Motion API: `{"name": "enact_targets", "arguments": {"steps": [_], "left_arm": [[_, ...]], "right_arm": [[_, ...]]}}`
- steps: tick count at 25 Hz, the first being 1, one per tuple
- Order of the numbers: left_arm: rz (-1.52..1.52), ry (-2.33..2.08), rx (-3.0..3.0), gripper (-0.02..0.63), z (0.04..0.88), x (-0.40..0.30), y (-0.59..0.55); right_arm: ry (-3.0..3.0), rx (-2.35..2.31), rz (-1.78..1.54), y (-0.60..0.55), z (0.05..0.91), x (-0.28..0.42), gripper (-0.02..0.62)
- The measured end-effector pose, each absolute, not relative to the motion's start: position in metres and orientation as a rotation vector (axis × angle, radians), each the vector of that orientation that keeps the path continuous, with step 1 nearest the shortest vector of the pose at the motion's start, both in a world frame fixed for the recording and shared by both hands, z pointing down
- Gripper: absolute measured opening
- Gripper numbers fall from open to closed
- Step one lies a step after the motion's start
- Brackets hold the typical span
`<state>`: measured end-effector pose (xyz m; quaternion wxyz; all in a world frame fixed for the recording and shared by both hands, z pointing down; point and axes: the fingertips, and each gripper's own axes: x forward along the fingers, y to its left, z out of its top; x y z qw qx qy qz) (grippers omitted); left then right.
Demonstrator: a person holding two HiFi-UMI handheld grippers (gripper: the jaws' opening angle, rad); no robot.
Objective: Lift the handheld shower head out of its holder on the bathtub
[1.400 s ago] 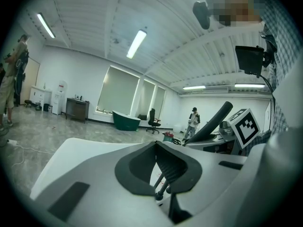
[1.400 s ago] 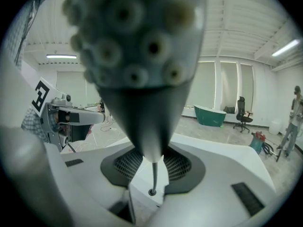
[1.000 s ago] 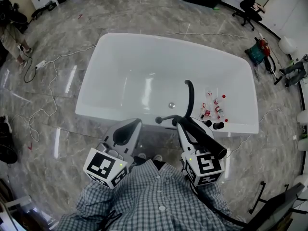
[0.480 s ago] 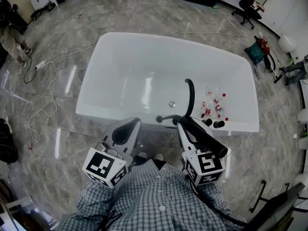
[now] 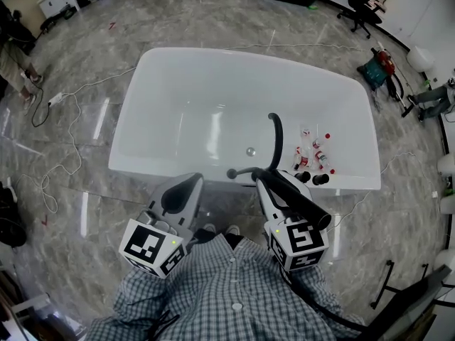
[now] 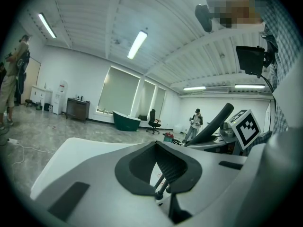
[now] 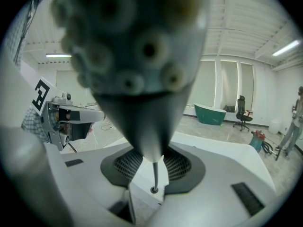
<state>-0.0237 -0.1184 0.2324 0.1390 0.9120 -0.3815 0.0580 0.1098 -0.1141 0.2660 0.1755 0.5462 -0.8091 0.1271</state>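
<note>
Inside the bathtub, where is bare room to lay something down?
The bathtub floor left of the drain is bare, up to the left wall. The right end is crowded with small bottles, and the near rim there holds the black tap and knobs.

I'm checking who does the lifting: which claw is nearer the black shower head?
Right. The right claw is closed around the shower head; the left claw sits apart to its left, empty, short of the bathtub.
</note>
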Motion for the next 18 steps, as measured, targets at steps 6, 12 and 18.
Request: {"name": "enact_targets", "arguments": {"steps": [6,12,18], "left_arm": [[0.168,-1.097,2.638,0.002,0.231,-0.0223,-0.1189],[0.171,-1.096,2.641,0.002,0.2273,-0.0221,-0.1201],[0.173,-1.092,2.644,0.002,0.2296,-0.0192,-0.1199]], "right_arm": [[-2.29,1.551,0.365,-0.1144,0.264,0.1109,0.133],[-2.294,1.55,0.366,-0.1154,0.2607,0.1103,0.133],[-2.294,1.545,0.366,-0.1156,0.2631,0.1119,0.133]]}}
